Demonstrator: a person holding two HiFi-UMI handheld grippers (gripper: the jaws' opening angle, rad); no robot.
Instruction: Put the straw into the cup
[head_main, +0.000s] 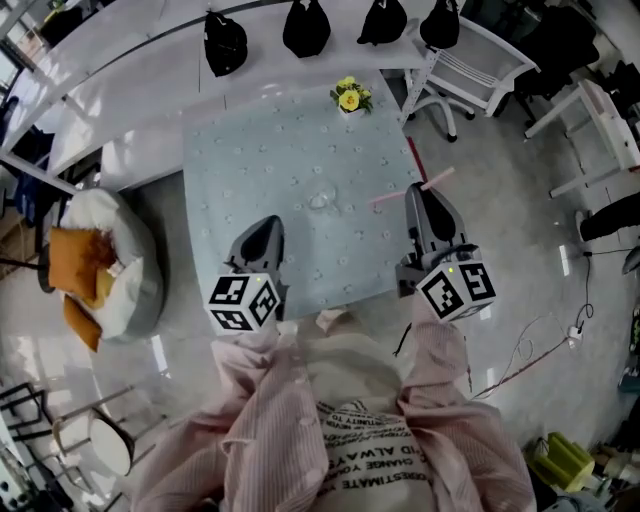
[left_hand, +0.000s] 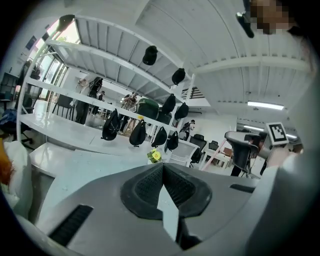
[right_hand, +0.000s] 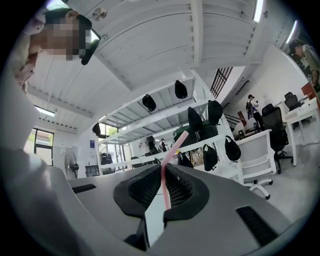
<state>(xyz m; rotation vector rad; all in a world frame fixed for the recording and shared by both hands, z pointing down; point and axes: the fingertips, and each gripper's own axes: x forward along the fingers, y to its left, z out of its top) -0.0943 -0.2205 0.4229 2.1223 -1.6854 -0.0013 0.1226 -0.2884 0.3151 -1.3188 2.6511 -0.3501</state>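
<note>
— While both claws hover over the near edge of the table (head_main: 220, 160), how are they set?
— At lower left, the left gripper (head_main: 269, 226) is pinched together on nothing. Right of centre, the right gripper (head_main: 419, 194) clamps the pink straw (head_main: 438, 178), which sticks out sideways.
— And the cup (head_main: 321, 200)?
— Mid-frame, just beyond both tips, apart from the straw. Yellow flowers (head_main: 350, 97) sit at top centre.

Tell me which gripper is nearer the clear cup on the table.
Left. In the head view the left gripper is just below-left of the cup; the right gripper, gripping the pink straw, is farther off to its right.
</note>
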